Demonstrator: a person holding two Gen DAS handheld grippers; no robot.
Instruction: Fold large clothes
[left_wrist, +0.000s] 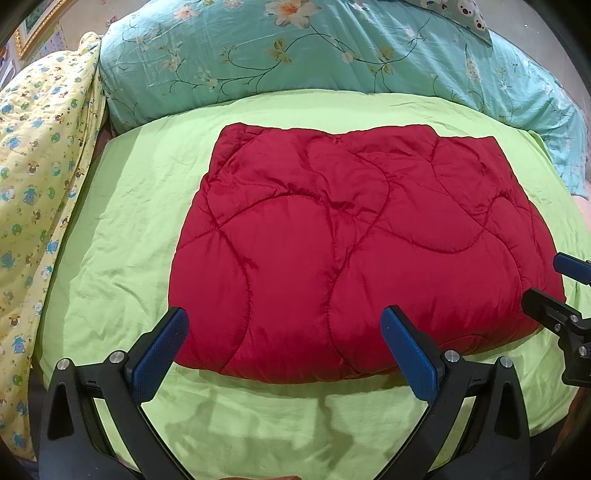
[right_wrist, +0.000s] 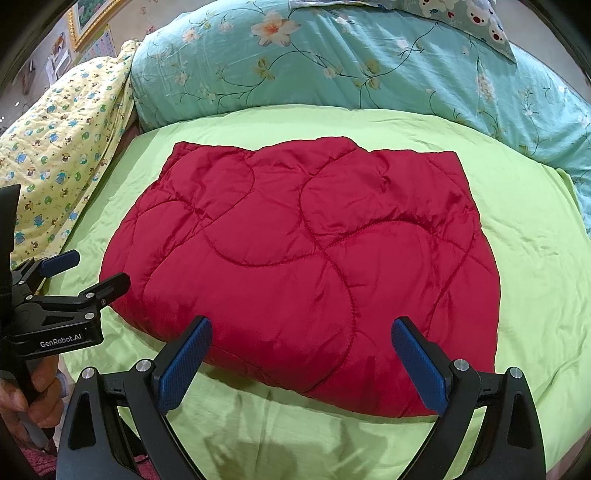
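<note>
A yellow printed quilt (left_wrist: 40, 177) lies left of the red padded garment (left_wrist: 354, 251), which rests folded mid-bed on the green sheet (left_wrist: 122, 229). It looks puffy, light, slick; grip its near edge. Left gripper (left_wrist: 284, 354) and right gripper (right_wrist: 301, 363) hover released. Teal floral duvet (right_wrist: 332, 62) behind.

So the folded red quilted garment (left_wrist: 354, 251) is sitting in the middle of the lime green bedsheet (left_wrist: 122, 236), right in front of me. Behind it, the teal floral duvet (left_wrist: 295, 62) runs along the far side of the bed. The yellow cartoon-print blanket (left_wrist: 37, 166) is bunched up off to the left. My left gripper (left_wrist: 284, 350) and right gripper (right_wrist: 301, 362) hang side by side over the garment's near edge, not touching it.
</note>
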